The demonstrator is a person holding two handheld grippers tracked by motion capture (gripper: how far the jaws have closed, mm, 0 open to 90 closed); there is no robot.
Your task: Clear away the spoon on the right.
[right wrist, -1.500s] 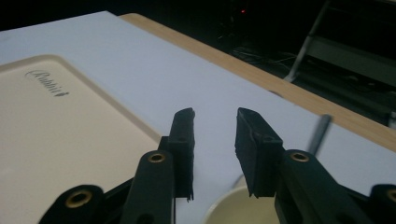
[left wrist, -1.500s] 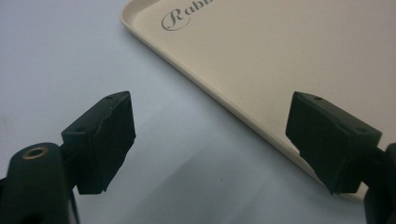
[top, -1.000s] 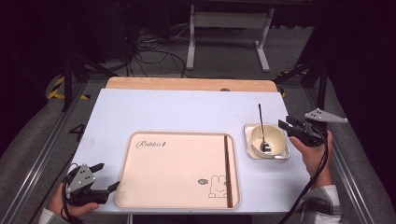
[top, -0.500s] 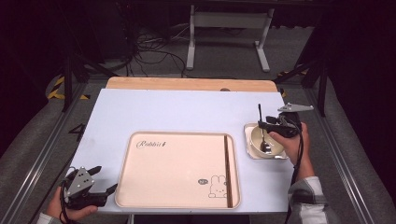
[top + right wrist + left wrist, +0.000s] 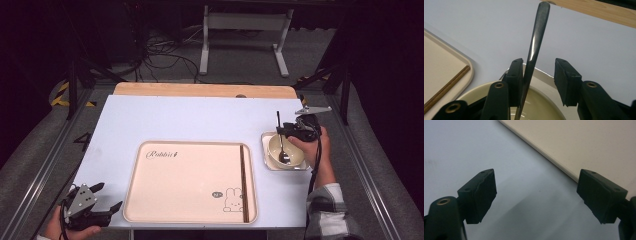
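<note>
A cream bowl [image 5: 295, 156] stands at the table's right on a small square plate [image 5: 265, 137], and a dark spoon [image 5: 281, 145] leans in it with its handle up and away. My right gripper [image 5: 281, 131] is at that handle. In the right gripper view the spoon handle [image 5: 535, 42] rises between the jaws of the right gripper [image 5: 537, 75], against the left pad [image 5: 515, 75] and with a gap to the right pad. These jaws have just been closing and stand open around the handle. My left gripper [image 5: 106, 196] rests open and empty at the table's front left corner.
A beige tray [image 5: 190, 180] lies at the front middle, with brown chopsticks [image 5: 243, 182] along its right side. The left gripper [image 5: 536, 195] sits just off the tray's edge [image 5: 564, 167]. A wooden strip [image 5: 200, 90] borders the table's far edge.
My right gripper has moved left and slightly down from beside the bowl to the spoon handle, which now stands between its jaws. The left gripper has stayed put.
</note>
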